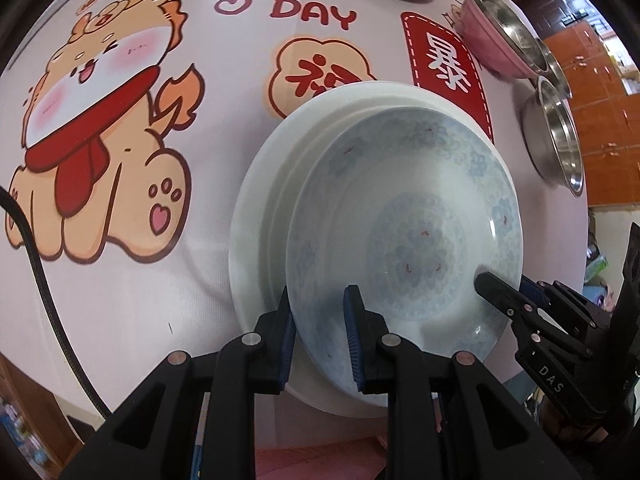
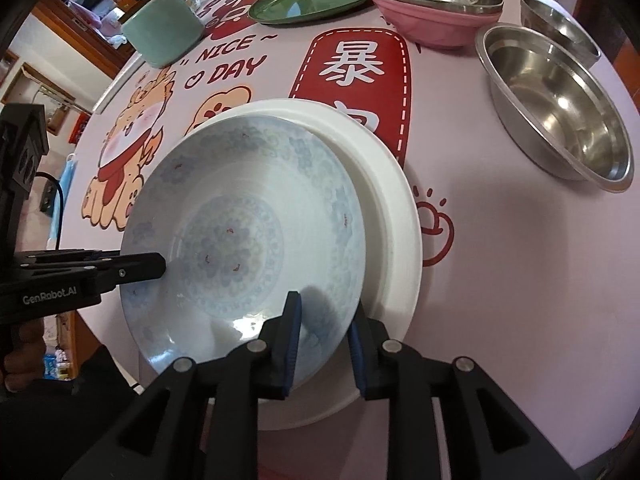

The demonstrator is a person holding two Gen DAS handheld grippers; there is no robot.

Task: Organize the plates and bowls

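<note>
Patterned plate rim sits gripped in left claw, straddled by narrow right claw.

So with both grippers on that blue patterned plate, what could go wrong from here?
1. The blue patterned plate sits off-centre on the white plate; letting go could leave it tilted or sliding.
2. The right gripper has its jaws slightly apart, so the left gripper may carry the load alone.
</note>
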